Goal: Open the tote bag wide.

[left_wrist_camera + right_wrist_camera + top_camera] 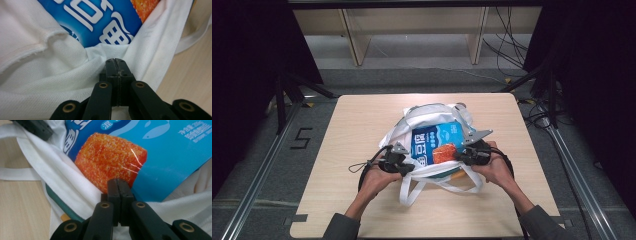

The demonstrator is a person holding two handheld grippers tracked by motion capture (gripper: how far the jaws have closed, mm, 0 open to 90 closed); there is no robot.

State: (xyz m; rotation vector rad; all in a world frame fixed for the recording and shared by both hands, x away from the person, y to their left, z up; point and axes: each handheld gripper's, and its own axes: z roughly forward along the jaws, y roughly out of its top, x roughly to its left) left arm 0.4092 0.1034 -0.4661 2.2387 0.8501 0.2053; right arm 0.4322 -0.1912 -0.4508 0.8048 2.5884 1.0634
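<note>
White bag (432,119) rim pinched, apparently, between both grippers' closed fingers (116,65).

Looks like a lab recording cell, not a home or shop. Small light-wood table (362,120) sits alone on a grey floor, boxed in by black curtains (247,45) on both sides. Aluminium rails (257,175) run along the floor, a tape mark (301,138) is stuck beside one. Loose cables (507,40) trail at the back, by bare plywood shelving (357,40).
</note>
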